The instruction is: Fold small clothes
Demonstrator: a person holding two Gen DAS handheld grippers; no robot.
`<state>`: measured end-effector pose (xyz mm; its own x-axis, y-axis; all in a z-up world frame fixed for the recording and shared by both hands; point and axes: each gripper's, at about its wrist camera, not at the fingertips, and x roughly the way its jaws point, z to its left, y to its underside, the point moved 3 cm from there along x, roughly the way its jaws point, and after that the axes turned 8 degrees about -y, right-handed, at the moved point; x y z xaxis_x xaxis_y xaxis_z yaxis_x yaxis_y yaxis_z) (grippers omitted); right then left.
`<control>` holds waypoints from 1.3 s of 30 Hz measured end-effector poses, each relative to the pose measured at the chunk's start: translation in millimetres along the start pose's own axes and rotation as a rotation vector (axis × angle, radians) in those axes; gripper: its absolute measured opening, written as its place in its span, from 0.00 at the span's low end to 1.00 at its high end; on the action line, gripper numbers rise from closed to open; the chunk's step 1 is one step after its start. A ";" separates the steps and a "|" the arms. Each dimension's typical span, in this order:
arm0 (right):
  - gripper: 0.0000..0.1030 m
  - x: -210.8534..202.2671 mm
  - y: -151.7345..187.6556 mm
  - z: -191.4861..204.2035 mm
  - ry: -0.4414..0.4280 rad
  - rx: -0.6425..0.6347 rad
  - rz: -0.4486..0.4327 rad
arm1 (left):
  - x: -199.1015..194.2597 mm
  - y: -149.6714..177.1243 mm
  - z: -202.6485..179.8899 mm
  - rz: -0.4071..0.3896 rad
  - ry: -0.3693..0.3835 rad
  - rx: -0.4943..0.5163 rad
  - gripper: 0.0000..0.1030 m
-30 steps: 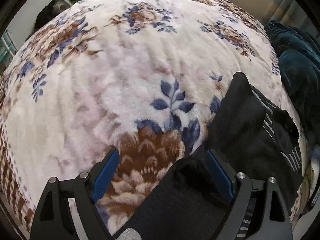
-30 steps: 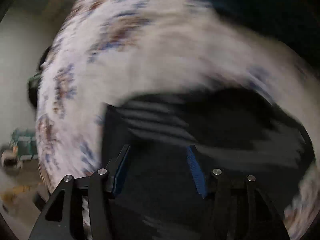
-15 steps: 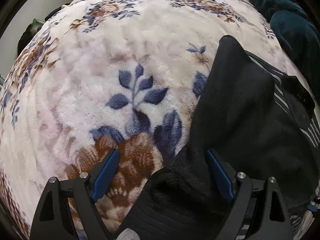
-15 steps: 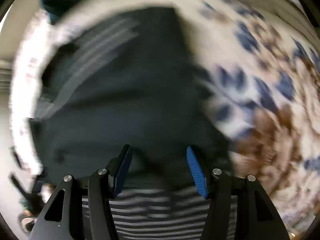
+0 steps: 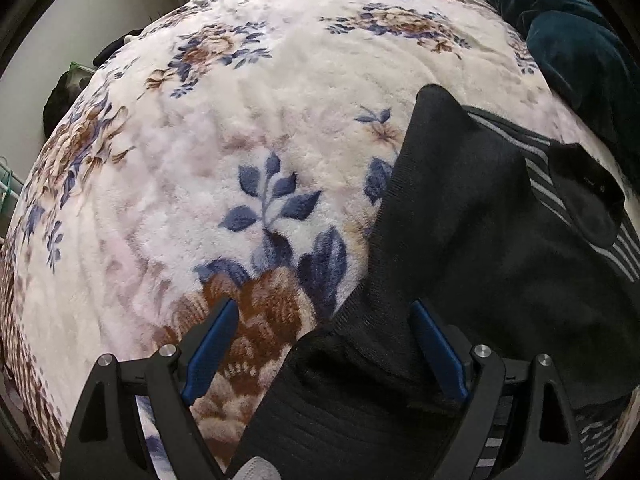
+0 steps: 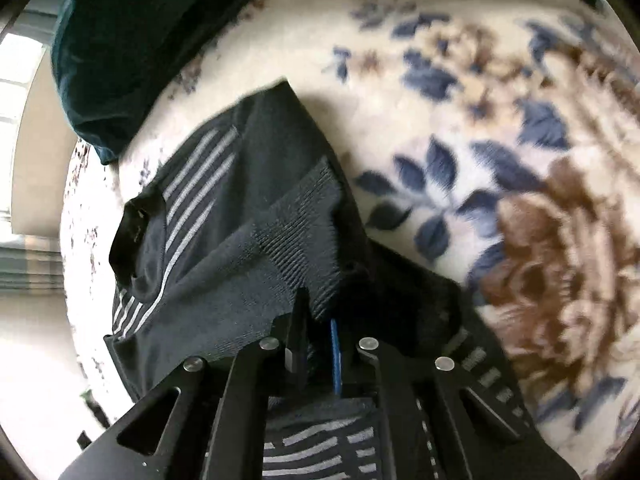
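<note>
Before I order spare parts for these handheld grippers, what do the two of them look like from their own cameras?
Both look alike. The left gripper has two black, angular fingers with triangular cut-outs, round silver screw heads on top and blue ribbed pads on the inner faces. The right gripper has the same black frame, silver screws and a blue pad. No cables, markings, hands or sleeves show.

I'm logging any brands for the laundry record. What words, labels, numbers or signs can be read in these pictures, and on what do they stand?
None can be read.
The black tab on the dark striped sock carries a tiny pale mark, too small and blurred to read in either wrist view.
The floral blanket shows only flowers and leaves, no text.
The teal fabric bears no visible label.
</note>
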<state>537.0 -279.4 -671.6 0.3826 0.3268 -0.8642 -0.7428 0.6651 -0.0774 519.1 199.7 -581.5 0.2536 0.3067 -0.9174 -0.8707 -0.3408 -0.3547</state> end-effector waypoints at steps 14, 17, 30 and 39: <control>0.49 -17.0 -49.5 17.4 0.025 -0.144 0.117 | -44.0 -27.8 -55.7 -0.102 0.061 0.112 0.86; 0.49 22.7 -57.2 42.1 0.066 -0.307 0.232 | -29.0 -31.4 -85.8 -0.077 0.069 0.188 0.86; 0.66 18.2 -71.5 45.0 0.092 -0.369 0.334 | -15.0 -7.3 -112.9 0.008 0.076 0.269 0.92; 0.87 -73.3 -66.2 -30.8 -0.014 -0.327 0.397 | -164.4 177.6 -173.1 0.055 0.208 0.391 0.92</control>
<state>541.2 -368.1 -618.4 0.0414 0.5219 -0.8520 -0.9643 0.2440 0.1026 395.7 -65.1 -525.0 0.2467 0.0989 -0.9640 -0.9691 0.0224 -0.2457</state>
